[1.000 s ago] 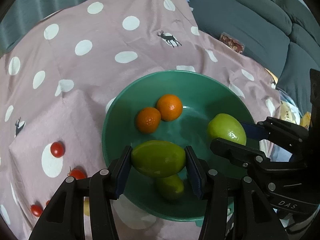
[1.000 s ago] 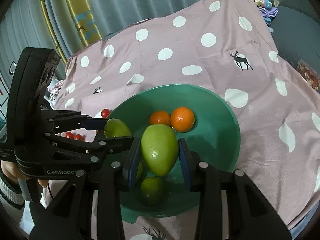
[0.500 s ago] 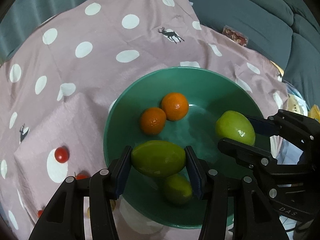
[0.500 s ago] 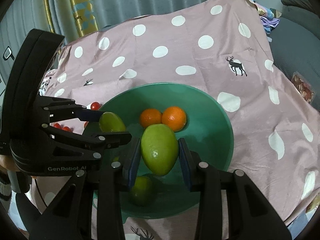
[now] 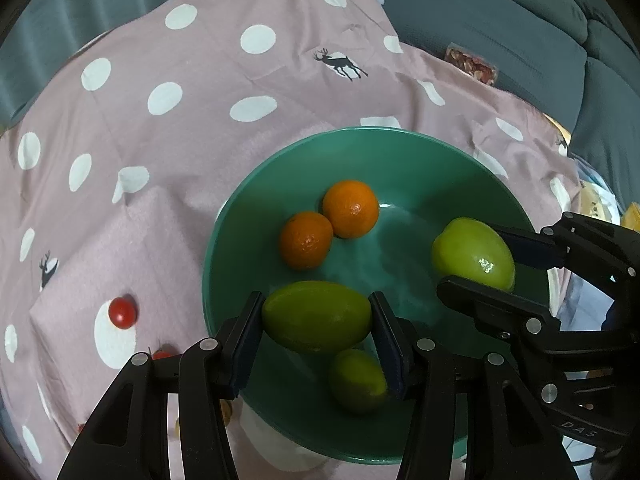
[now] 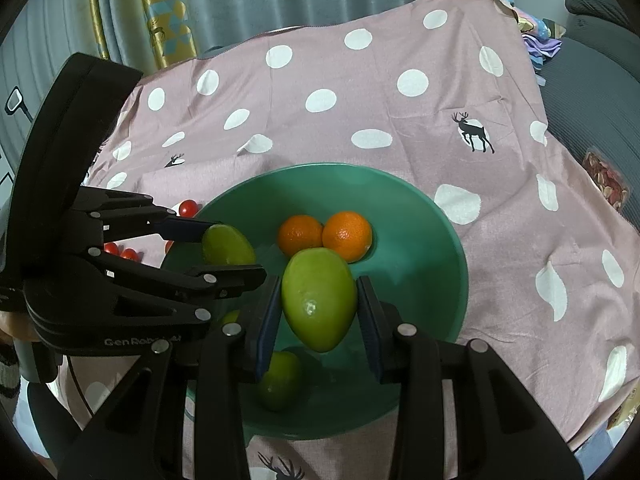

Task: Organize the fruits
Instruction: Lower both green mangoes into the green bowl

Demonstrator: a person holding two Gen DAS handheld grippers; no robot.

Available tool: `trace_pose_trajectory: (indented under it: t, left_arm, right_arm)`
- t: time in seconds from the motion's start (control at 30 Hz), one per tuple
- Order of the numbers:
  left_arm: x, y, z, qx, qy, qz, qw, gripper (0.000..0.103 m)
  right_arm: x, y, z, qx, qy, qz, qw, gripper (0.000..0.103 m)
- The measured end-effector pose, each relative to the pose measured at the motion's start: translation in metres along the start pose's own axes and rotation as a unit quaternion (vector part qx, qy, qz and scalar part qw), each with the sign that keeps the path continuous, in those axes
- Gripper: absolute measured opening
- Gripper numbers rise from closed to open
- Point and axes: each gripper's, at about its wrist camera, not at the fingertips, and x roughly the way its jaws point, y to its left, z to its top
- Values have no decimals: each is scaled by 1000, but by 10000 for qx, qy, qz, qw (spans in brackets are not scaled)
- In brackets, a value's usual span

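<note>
My left gripper (image 5: 316,322) is shut on a green oval fruit (image 5: 312,312), held crosswise above the near side of a green bowl (image 5: 372,132). At the right, my right gripper (image 5: 476,260) is shut on a second, lighter green fruit (image 5: 474,252) over the bowl's right side. In the right wrist view this fruit (image 6: 319,298) stands nearly upright between the right gripper's (image 6: 318,312) pads, with the left gripper (image 6: 234,248) and its fruit (image 6: 224,242) at the left. Inside the bowl (image 6: 332,166) lie two oranges (image 5: 306,240) (image 5: 351,209) and a small green fruit (image 5: 358,380).
A pink cloth with white dots (image 5: 180,80) covers the surface under the bowl. Red cherry tomatoes (image 5: 123,312) lie on it left of the bowl. A grey sofa (image 5: 500,20) runs along the far right, with a snack packet (image 5: 472,62) at its edge. Curtains (image 6: 200,0) hang behind.
Both hands have tilted slightly above the bowl, so the views shifted a little. Each gripper still holds its green fruit. The fruit in the bowl has not moved.
</note>
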Motion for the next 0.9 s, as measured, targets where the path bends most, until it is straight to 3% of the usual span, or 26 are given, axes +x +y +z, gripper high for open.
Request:
trace_pose_trajectory:
  t: [0.9]
  left_arm:
    - [10, -6, 0, 152, 169, 91, 9997, 53]
  right_arm:
    - [3, 3, 0, -50, 103, -3, 9999, 38]
